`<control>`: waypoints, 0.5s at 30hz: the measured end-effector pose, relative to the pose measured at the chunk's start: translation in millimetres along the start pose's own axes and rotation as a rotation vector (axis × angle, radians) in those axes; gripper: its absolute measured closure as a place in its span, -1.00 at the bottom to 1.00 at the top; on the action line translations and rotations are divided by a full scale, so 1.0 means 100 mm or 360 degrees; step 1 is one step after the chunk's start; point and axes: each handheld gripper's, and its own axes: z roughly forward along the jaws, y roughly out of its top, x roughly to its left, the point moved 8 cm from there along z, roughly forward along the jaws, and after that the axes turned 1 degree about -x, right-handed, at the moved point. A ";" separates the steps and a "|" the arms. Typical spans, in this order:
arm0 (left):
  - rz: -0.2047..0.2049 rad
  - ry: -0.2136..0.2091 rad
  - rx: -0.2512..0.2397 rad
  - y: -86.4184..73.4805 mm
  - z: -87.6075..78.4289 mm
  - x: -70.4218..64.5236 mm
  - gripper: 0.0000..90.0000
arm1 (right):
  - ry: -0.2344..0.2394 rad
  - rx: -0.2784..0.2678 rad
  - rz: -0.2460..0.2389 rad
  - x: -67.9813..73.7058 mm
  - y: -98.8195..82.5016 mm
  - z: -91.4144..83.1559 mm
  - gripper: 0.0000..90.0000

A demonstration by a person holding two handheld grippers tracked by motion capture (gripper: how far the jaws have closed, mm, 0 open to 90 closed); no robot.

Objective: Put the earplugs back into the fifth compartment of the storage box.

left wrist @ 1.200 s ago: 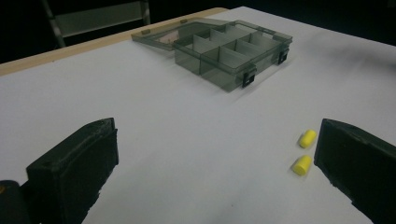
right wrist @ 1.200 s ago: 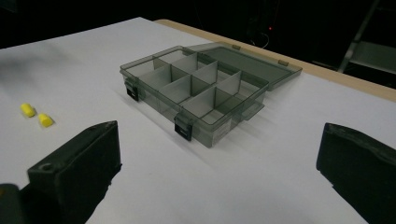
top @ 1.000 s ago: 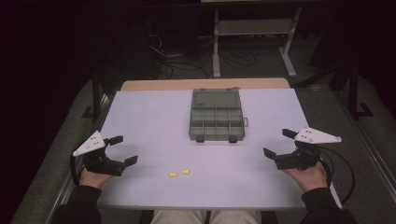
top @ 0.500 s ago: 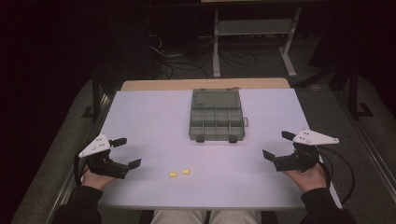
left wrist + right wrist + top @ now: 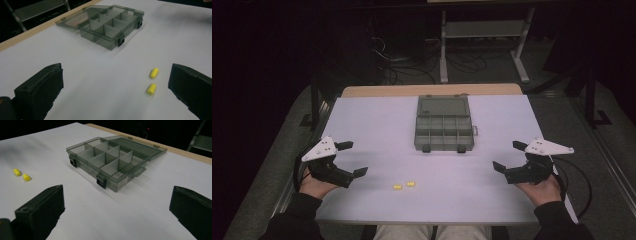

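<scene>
The approach step was judged in hand: left gripper point(image 5: 116, 92) and right gripper point(image 5: 117, 212) stood released and empty, two small yellow foam earplugs point(image 5: 152, 81) lay just inside the left gripper's right-hand jaw, calling for closure on one before transfer to the smoky translucent plastic compartment box point(image 5: 110, 27).

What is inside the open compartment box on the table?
The compartment box shows bare dividers and empty compartments; its lid lies open behind. Both yellow earplugs lie outside on the table. Near-wall corners stay partly hidden.
</scene>
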 end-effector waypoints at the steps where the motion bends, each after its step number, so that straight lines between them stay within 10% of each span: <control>1: 0.0007 -0.0006 0.0006 0.02 0.01 -0.01 -1.00 | 0.0002 0.0002 0.0004 0.00 0.00 0.00 -1.00; 15: 0.0137 -0.0117 0.0157 0.20 0.21 -0.14 -1.00 | 0.0015 0.0010 0.0010 0.01 -0.01 0.00 -1.00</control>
